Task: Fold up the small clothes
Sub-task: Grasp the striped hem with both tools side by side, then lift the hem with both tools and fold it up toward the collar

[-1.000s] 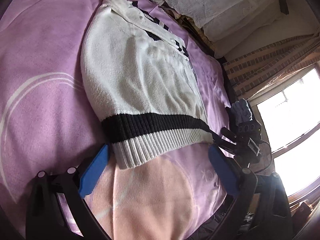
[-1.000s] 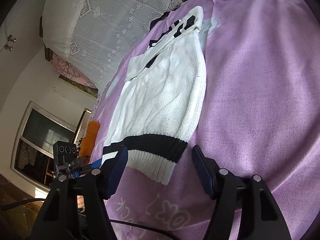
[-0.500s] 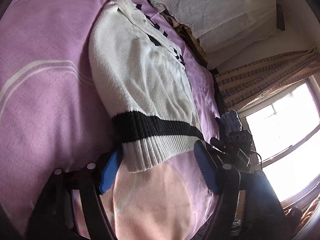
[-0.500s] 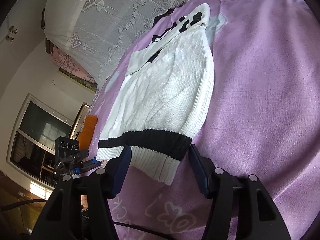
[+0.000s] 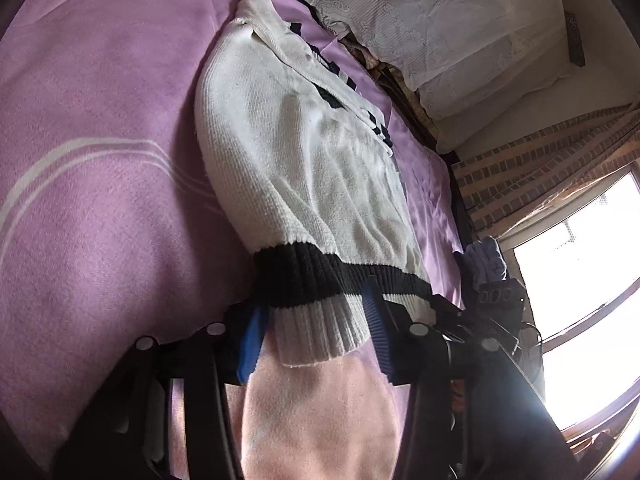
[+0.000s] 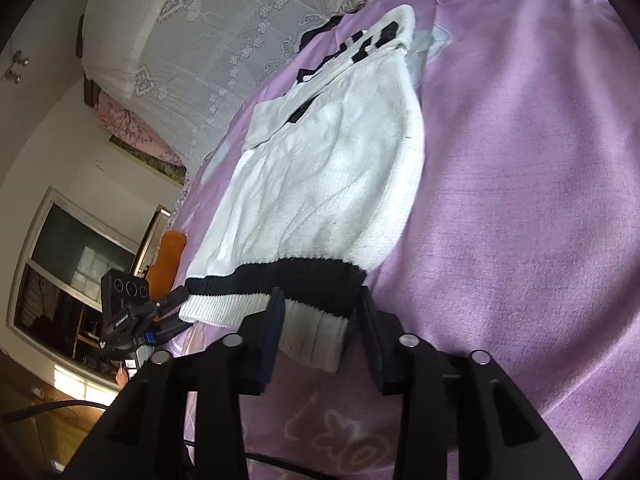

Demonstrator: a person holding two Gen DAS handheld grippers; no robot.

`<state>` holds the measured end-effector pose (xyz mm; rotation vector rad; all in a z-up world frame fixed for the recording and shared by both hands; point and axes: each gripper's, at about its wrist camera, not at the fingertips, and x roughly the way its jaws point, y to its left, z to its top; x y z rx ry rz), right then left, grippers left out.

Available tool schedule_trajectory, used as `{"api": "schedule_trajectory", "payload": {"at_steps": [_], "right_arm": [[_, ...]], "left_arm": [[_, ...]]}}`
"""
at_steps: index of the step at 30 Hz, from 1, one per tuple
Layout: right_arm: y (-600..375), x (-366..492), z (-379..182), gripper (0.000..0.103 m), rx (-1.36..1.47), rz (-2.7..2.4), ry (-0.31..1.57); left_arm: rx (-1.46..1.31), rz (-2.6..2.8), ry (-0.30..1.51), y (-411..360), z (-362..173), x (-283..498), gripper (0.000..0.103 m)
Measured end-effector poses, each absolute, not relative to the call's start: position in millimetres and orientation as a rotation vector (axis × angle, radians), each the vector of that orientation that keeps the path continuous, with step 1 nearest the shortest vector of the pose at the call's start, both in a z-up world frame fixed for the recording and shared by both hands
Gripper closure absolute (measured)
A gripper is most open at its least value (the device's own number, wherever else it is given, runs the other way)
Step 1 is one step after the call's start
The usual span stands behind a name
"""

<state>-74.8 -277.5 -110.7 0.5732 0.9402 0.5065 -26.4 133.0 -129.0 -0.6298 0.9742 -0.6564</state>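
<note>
Left gripper (image 5: 316, 332) points downward at the sweater (image 5: 304, 168); its jaws have just been closing and now bracket one corner of the ribbed hem, contact unclear. Right gripper (image 6: 320, 332) is angled likewise, jaws just closing around the opposite hem corner. The sweater lies flat on the purple bedspread (image 6: 520, 200), collar farthest.

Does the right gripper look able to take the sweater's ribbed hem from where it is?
Probably yes. The right gripper, whose jaws have just been closing, already straddles the hem of the sweater, with nothing in between.
</note>
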Motion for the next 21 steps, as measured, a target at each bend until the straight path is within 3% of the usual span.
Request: {"api": "schedule_trajectory", "payload": {"at_steps": [2,5,7,16,21], "right_arm": [[-271,-77,-108,0.066,0.52,0.487,0.935],[-273,-79,-107,0.086,0.517,0.458,0.905],[-276,-81,-101,0.09,0.523,0.459,0.865],[-275,-49,-50,0.091,0.467,0.475,0.756],[-279,-15,-45,0.091,0.505,0.461,0.753]], "left_arm": [[-0.624,-0.651,0.971,134,-130,-26,0.061],[-0.6,-0.614,0.964,133,-127,-25,0.073],[-0.567,-0.597,0.95,132,-122,-24,0.076],[-0.359,-0.556,0.811,110,-50,5,0.082],[-0.345,-0.53,0.807,105,-44,36,0.083]]}}
